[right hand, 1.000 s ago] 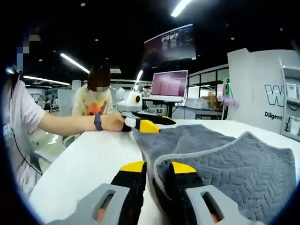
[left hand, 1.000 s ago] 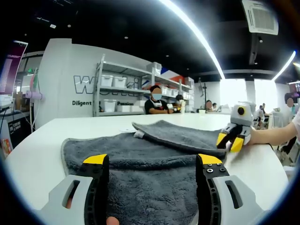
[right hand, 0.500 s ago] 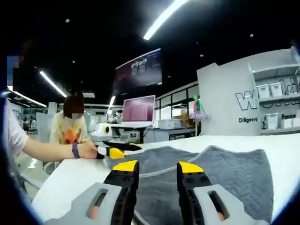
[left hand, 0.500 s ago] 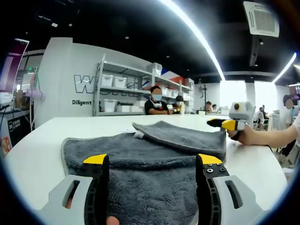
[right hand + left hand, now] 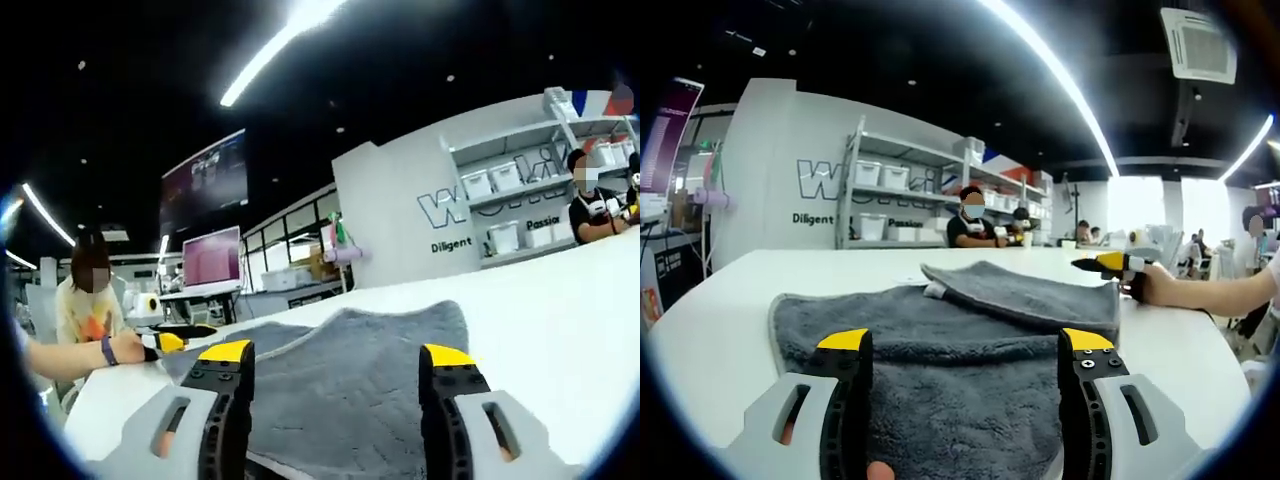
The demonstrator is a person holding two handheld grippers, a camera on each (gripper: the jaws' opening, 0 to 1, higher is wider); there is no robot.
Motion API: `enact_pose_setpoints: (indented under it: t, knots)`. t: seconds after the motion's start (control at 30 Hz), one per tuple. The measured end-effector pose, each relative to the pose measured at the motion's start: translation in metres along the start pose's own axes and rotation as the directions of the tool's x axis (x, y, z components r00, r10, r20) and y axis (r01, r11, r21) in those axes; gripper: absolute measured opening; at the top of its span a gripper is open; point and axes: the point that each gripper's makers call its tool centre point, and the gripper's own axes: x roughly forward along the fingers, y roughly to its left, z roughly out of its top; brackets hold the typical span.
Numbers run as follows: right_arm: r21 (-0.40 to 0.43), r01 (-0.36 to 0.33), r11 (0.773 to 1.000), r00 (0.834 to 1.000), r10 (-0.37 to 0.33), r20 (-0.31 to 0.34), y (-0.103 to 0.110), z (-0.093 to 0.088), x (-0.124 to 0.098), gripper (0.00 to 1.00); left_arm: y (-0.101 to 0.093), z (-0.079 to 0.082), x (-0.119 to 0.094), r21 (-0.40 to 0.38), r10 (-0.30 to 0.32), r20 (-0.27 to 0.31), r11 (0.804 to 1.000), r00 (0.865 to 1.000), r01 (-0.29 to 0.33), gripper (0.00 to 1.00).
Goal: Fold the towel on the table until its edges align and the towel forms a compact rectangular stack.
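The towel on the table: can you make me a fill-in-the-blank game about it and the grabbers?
1. The towel is the colour ____.
2. The towel lies on a white ____.
3. In the left gripper view, the far right corner of the towel is ____ over onto the rest of it.
4. The left gripper and the right gripper both have their jaws ____.

Missing words: grey; table; folded; open

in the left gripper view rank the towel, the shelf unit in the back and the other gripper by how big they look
Largest to smallest:
1. towel
2. shelf unit, though it stands far back, so its true size is unsure
3. right gripper, small at the towel's far corner
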Motion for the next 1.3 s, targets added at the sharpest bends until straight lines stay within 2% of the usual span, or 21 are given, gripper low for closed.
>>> enact_pose_setpoints:
  t: [0.1, 0.2, 0.3, 0.43, 0.6, 0.73, 0.93, 1.2, 1.3]
  knots:
    - [0.015, -0.006, 1.0, 1.0, 0.006, -0.012, -0.001, -0.002, -0.007, 0.82, 0.001, 0.001, 0.0, -0.002, -0.001, 0.002, 1.0, 1.0, 0.001, 0.74]
    - [0.024, -0.041, 0.999, 0.998, 0.042, -0.049, 0.003, -0.009, -0.015, 0.9, 0.0, 0.001, 0.0, -0.006, -0.002, 0.004, 1.0, 1.0, 0.002, 0.74]
    - [-0.013, -0.058, 0.998, 0.994, 0.056, -0.096, 0.004, -0.016, -0.026, 0.95, 0.0, 0.001, 0.0, -0.006, -0.002, 0.006, 1.0, 1.0, 0.002, 0.74]
    - [-0.033, -0.06, 0.998, 0.991, 0.055, -0.125, -0.002, -0.018, -0.048, 0.98, 0.0, 0.001, 0.001, -0.009, -0.002, 0.006, 1.0, 1.0, 0.002, 0.74]
    - [-0.031, -0.042, 0.999, 0.992, 0.038, -0.12, -0.017, -0.012, -0.075, 0.99, -0.003, -0.001, 0.001, 0.007, -0.002, -0.004, 1.0, 1.0, 0.002, 0.74]
    - [-0.056, -0.027, 0.998, 0.988, 0.018, -0.155, -0.028, -0.015, -0.092, 0.99, -0.005, -0.002, 0.0, 0.011, 0.003, -0.008, 1.0, 1.0, -0.003, 0.74]
    - [-0.043, -0.039, 0.998, 0.988, 0.031, -0.154, -0.031, -0.014, -0.096, 0.99, -0.006, -0.003, -0.002, 0.014, 0.013, -0.012, 1.0, 1.0, -0.012, 0.74]
    - [-0.04, -0.1, 0.994, 0.984, 0.093, -0.152, -0.016, -0.015, -0.092, 0.99, -0.004, -0.002, -0.004, 0.006, 0.017, -0.009, 1.0, 1.0, -0.017, 0.74]
    - [-0.041, -0.121, 0.992, 0.979, 0.112, -0.17, -0.011, -0.019, -0.09, 0.99, -0.004, -0.002, -0.005, 0.0, 0.017, -0.006, 1.0, 1.0, -0.017, 0.75]
